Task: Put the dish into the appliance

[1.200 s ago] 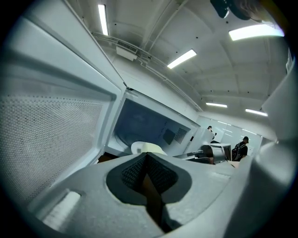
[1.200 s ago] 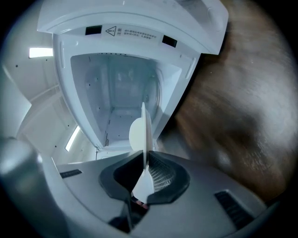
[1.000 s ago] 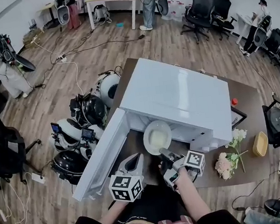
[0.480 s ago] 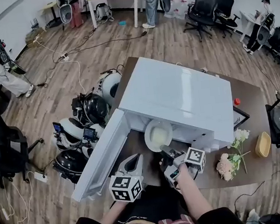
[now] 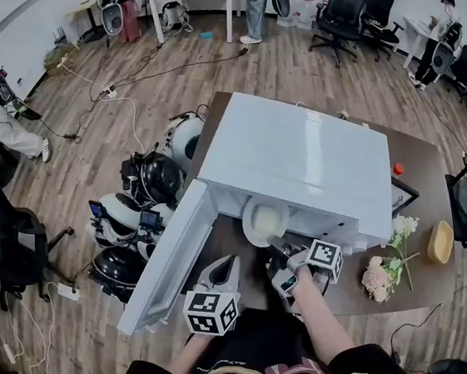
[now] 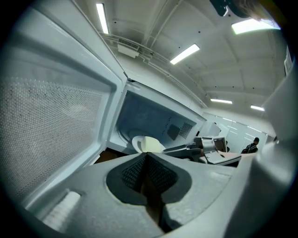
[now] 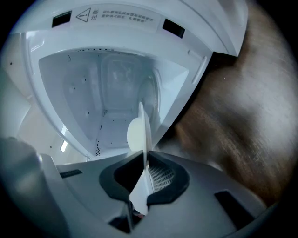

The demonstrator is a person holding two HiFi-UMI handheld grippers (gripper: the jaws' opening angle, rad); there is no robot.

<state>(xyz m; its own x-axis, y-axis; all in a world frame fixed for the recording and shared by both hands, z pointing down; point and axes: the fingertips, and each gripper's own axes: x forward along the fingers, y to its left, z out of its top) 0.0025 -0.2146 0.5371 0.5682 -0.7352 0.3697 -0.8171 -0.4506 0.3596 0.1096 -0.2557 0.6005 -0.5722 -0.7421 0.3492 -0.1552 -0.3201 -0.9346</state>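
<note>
A white microwave (image 5: 298, 162) stands on the brown table with its door (image 5: 163, 265) swung open to the left. My right gripper (image 5: 276, 251) is shut on the rim of a pale cream dish (image 5: 264, 219), which sits in the mouth of the cavity. In the right gripper view the dish (image 7: 139, 132) stands edge-on between the jaws, in front of the white cavity (image 7: 107, 88). My left gripper (image 5: 223, 272) hangs beside the open door, jaws shut on nothing. The left gripper view shows the dish (image 6: 146, 144) and the right gripper (image 6: 173, 149) at the cavity.
A bunch of flowers (image 5: 386, 265) and a yellow bowl (image 5: 435, 242) lie on the table right of the microwave. A small red thing (image 5: 396, 168) sits by the far right edge. Several helmet-like devices (image 5: 146, 188) lie on the floor left of the table. People and office chairs stand further off.
The right gripper has carried the dish a little further in toward the microwave cavity. The left gripper has stayed where it was.
</note>
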